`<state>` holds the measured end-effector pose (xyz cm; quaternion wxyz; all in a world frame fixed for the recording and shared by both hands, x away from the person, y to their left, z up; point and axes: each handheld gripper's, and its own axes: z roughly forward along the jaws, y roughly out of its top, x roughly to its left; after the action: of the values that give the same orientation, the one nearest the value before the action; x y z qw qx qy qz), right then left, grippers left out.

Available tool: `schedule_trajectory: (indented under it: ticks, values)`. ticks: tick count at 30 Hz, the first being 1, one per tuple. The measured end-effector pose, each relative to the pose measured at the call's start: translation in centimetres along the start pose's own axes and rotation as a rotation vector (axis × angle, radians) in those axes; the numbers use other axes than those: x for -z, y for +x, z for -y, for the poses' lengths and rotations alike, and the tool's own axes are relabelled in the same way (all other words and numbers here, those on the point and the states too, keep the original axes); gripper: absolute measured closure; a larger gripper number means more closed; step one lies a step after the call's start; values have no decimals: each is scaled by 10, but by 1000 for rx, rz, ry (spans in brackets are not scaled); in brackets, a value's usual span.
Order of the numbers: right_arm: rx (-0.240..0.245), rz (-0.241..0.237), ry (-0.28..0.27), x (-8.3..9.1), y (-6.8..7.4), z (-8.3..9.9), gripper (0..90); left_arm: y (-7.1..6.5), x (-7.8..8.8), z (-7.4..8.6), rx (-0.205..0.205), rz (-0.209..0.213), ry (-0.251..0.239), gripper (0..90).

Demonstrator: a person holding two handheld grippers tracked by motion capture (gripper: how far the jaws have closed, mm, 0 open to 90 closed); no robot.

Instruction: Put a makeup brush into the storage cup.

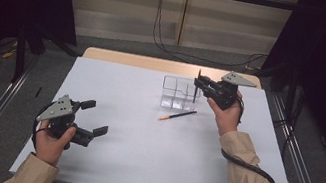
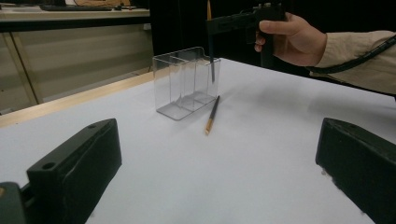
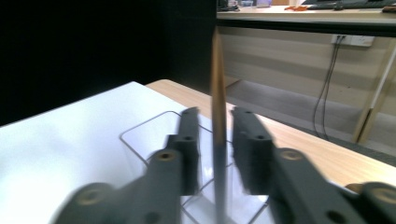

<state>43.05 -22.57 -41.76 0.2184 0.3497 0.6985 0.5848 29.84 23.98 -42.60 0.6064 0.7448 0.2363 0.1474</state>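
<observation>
An upright pencil (image 3: 218,116) stands between the right tool's (image 1: 198,84) parted jaws, untouched, over the clear organizer (image 1: 175,93) right of frame centre. A second pencil (image 1: 177,116) lies just below it on the table (image 1: 141,143). The left tool (image 1: 93,119) gapes empty, lower left.

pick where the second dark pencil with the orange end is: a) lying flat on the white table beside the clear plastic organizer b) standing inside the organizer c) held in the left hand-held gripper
a: the dark pencil with the orange end lies flat on the white table, just in front of the clear plastic organizer.
</observation>
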Motion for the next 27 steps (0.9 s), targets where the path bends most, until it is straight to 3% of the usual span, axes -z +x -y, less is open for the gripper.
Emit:
schedule_trajectory:
  ticks: [2, 5, 10, 17, 27]
  values:
    - [1, 15, 5, 1, 2, -1, 532, 0, 0, 0, 0, 0, 0, 1]
    - [-4, 17, 11, 2, 3, -2, 371, 0, 0, -1, -4, 0, 1, 1]
    - [-16, 9, 4, 6, 4, -4, 240, -1, 0, -1, -6, -1, 3, 1]
    - [-26, 0, 4, 10, 6, -5, 124, -2, -1, -1, -6, 0, 3, 1]
    - [-20, -21, 19, 12, 14, -4, 75, -2, -2, 0, -4, 2, 3, 1]
